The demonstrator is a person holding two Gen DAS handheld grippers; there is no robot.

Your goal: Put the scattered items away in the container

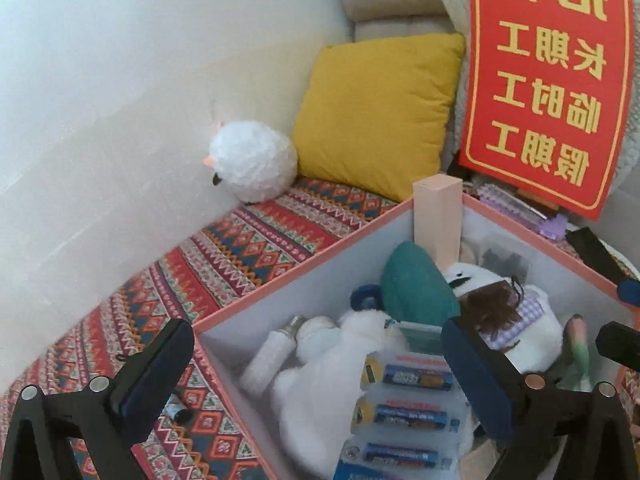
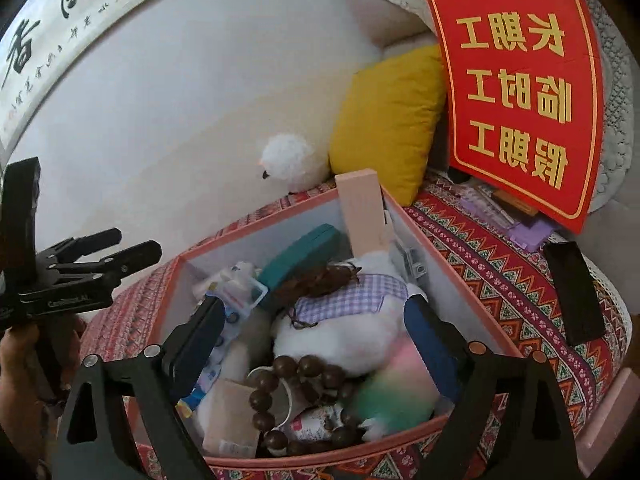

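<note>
The box (image 2: 472, 280) is already stuffed: plush (image 2: 340, 328), beads (image 2: 304, 372), teal case (image 2: 296, 256), batteries (image 1: 404, 412), with a tall pink carton (image 2: 360, 216) poking out at the back corner. So I'd say we're between pickups, near the end of the tidy.

Both claws are spread wide with nothing in them. The right claw (image 2: 316, 344) hangs right over the box contents, and I can't tell if its pads actually touch the plush. The left claw (image 1: 316, 368) straddles the box's near corner, one finger out over the cloth.

Still loose: a purple comb (image 2: 532, 232) and a black slab (image 2: 572, 292) on the cloth beside the box, under the red sign (image 2: 516, 88). Next move probably means swinging the right claw over there and pinching one.
</note>
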